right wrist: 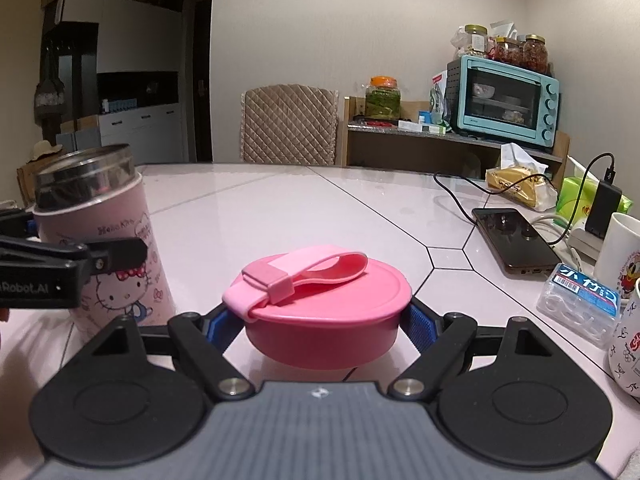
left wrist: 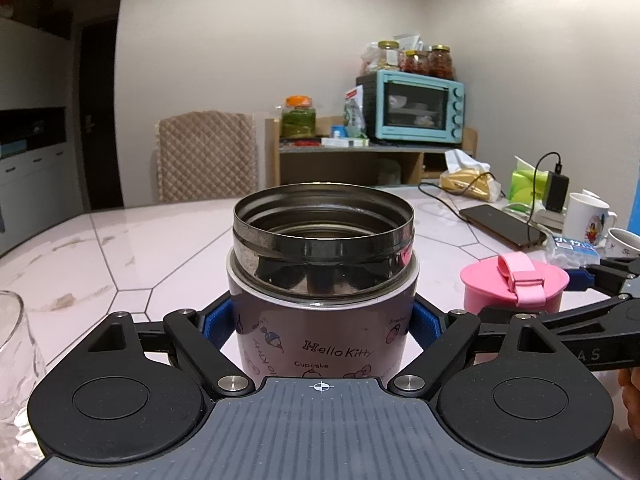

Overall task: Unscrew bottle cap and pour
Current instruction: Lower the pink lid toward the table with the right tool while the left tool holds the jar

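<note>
A pink Hello Kitty bottle (left wrist: 320, 332) with an open steel mouth stands upright on the table; it also shows at the left of the right wrist view (right wrist: 116, 264). My left gripper (left wrist: 322, 326) is shut on its body. The pink cap (right wrist: 320, 312) with a strap loop is off the bottle and sits to the bottle's right (left wrist: 514, 286). My right gripper (right wrist: 322, 320) is shut on the cap, low over the table. A clear glass (left wrist: 16, 368) shows at the left edge of the left wrist view.
The white tiled table (right wrist: 280, 208) holds a phone (right wrist: 516, 240) with cables, mugs (right wrist: 618, 252), a plastic box (right wrist: 580, 304) and tissue packs at the right. A quilted chair (right wrist: 288, 124) and a shelf with a blue oven (right wrist: 504, 100) stand behind.
</note>
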